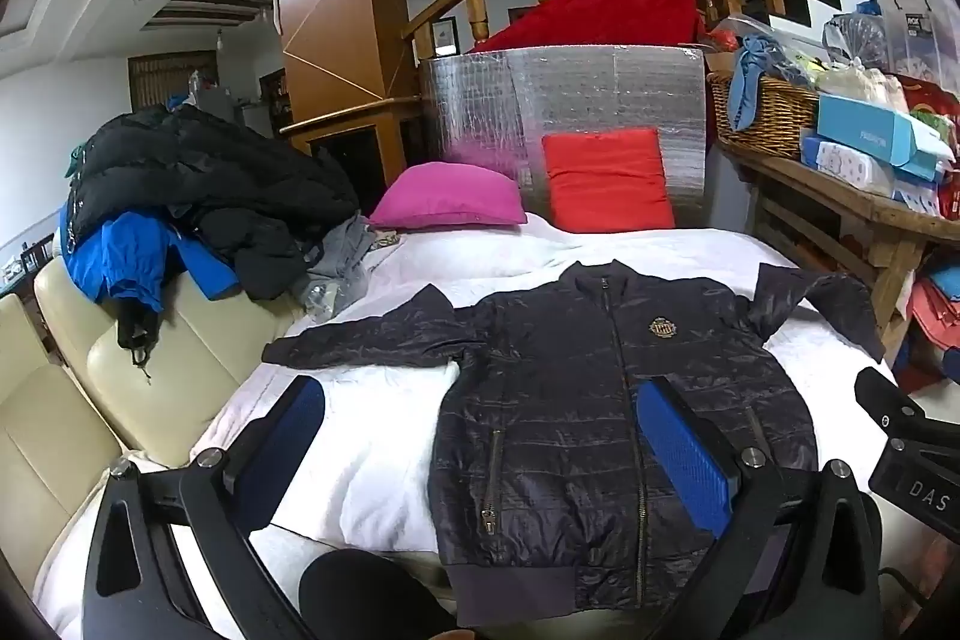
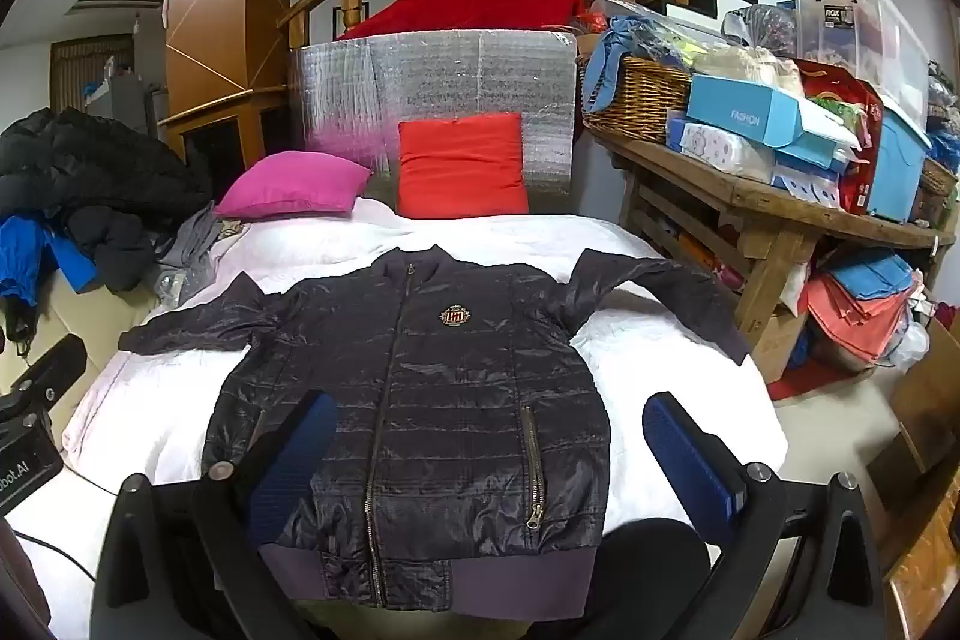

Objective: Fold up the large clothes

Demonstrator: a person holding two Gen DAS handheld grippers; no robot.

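Note:
A dark navy quilted jacket point(image 1: 600, 400) lies flat, front up and zipped, on the white bed point(image 1: 372, 448), sleeves spread to both sides; it also shows in the right wrist view point(image 2: 420, 400). My left gripper point(image 1: 480, 430) is open and empty, held above the jacket's left half and the sheet. My right gripper point(image 2: 486, 448) is open and empty, above the jacket's lower part near the hem. The other gripper's body shows at each view's edge.
A pink cushion point(image 1: 447, 196) and a red cushion point(image 1: 606, 178) rest at the head of the bed. A heap of dark and blue clothes point(image 1: 180, 196) lies on a cream sofa point(image 1: 120, 370) at left. A cluttered wooden table point(image 2: 780, 202) stands at right.

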